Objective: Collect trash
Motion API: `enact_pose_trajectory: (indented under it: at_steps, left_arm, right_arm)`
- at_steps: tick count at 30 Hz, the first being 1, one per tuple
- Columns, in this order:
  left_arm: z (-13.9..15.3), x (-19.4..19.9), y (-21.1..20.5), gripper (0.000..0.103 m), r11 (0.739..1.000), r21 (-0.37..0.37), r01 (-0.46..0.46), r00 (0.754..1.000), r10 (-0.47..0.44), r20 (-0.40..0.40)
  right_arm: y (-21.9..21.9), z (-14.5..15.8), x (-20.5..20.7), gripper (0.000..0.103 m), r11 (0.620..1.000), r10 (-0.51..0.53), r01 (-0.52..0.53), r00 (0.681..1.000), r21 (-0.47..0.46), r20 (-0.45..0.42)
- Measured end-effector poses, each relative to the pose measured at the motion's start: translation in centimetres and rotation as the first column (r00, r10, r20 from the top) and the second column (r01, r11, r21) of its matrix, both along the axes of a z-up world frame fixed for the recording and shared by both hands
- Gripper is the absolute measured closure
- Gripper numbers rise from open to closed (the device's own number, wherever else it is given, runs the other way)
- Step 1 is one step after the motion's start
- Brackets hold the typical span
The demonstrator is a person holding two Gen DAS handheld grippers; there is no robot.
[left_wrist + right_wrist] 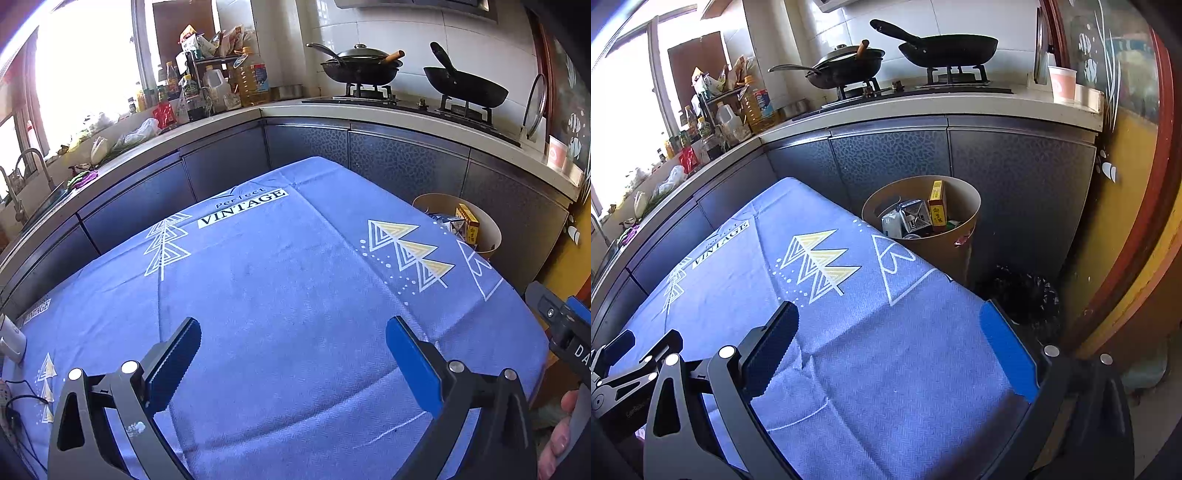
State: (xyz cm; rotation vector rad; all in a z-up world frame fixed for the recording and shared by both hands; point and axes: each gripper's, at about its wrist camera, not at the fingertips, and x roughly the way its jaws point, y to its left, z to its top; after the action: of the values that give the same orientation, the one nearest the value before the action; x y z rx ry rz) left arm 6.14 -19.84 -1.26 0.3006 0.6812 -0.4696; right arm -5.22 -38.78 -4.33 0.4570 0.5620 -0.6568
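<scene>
Both tools hang released over the blue-clothed counter (280, 280): the left tool (293, 363) with jaws spread wide and nothing between them, the right tool (890, 350) the same. No loose trash shows on the cloth in either view; what has been collected, cartons and a yellow box (937, 204), sits in the tan bin (945, 243) on the floor just past the counter's far right corner. My judgement is that the collecting is close to done, so the step worth doing well is a sweep for leftovers. Check the left edge first, where a white object (11, 341) and a black cable (18, 400) lie, though I cannot tell whether either counts as trash. Farther left, the kitchen worktop (122, 140) carries bags and bottles. Right of the bin a black bag (1027, 295) crowds the floor, and the cabinet fronts (1015, 184) stand close behind, so any drop should come from straight above.
</scene>
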Motion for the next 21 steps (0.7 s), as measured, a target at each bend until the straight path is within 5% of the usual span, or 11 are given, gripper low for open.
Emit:
enact_pose_trajectory:
  at_steps: [21]
  left_arm:
    - [-0.38, -0.19, -0.31, 0.003, 0.999, 0.031, 0.015, 0.999, -0.014, -0.035]
  right_arm:
    - [0.08, -0.55, 0.14, 0.006, 0.999, 0.029, -0.03, 1.0, 0.037, 0.009]
